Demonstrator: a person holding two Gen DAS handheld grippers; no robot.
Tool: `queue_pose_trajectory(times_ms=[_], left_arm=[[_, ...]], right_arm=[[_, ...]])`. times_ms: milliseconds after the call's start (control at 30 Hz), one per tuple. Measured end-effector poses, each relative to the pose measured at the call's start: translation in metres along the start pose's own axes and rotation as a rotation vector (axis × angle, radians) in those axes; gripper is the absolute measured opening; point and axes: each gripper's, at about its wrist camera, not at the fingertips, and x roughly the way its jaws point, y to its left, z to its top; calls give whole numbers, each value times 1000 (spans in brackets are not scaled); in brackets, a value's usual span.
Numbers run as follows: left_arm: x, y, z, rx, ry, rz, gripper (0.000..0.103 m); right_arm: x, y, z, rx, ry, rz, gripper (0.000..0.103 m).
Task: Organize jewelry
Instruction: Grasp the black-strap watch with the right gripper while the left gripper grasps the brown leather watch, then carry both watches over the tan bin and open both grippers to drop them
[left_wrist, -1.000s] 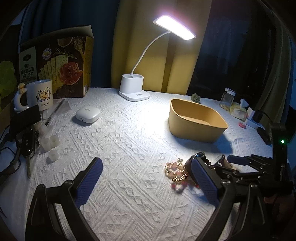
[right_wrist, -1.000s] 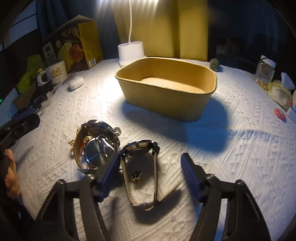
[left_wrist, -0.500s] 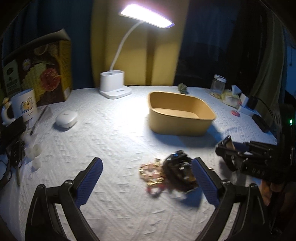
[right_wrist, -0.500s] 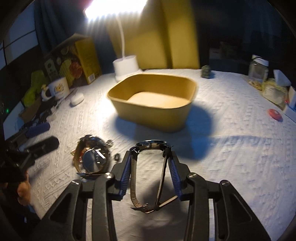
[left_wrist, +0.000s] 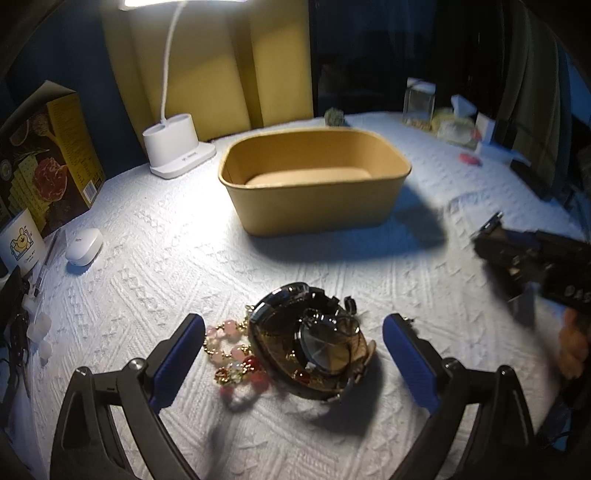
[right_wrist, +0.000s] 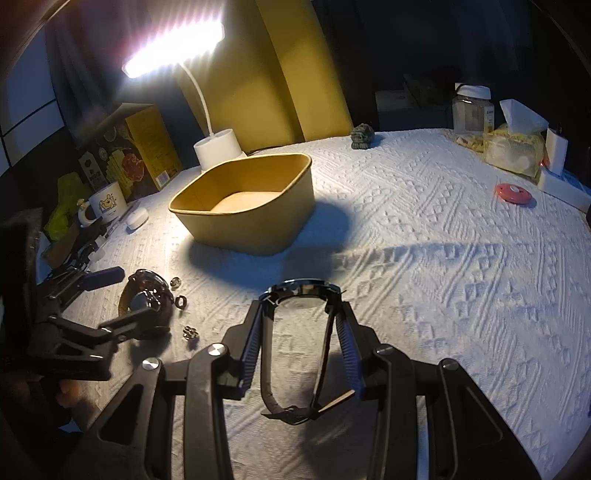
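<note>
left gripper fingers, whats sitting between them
In the left wrist view, a brown-strapped watch and a pink bead bracelet lie between the open left gripper fingers.

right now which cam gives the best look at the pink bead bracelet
The left wrist view: the pink bead bracelet lies close between the open left gripper fingers, beside the watch. In the right wrist view it cannot be made out.
</note>
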Motion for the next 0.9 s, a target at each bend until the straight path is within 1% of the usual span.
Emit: queue_pose_trajectory(times_ms=[100,233,267,300,333,367,400,500,600,767,900], left_arm=[[7,-6,0,29,37,13,97],[12,-15,-4,75,62,9,97],[12,-16,-6,83,63,6,93],[11,-15,-7,83,56,-17,84],[10,-16,-7,90,53,-20,81],[9,-16,-6,94,51,-17,74],[8,-16,-6,104,46,-16,69],[4,-17,-6,123,36,-7,61],[0,-15,-5,113,20,-18,52],[-7,-14,-5,97,-3,-54,49],[-19,-15,-1,89,-46,-75,49]], right_arm=[[0,-6,-1,10,-6,7,37],[1,-9,-1,17,-6,13,37],[1,-10,-1,19,-6,15,37],[2,-10,-1,19,-8,16,37],[1,-9,-1,18,-9,15,37],[1,-9,-1,18,-12,16,37],[1,-8,-1,18,-14,18,37],[0,-7,-1,17,-17,20,37],[-1,-5,0,6,-18,20,37],[-8,1,6,-17,-36,12,37],[-15,4,13,-29,-55,-2,37]])
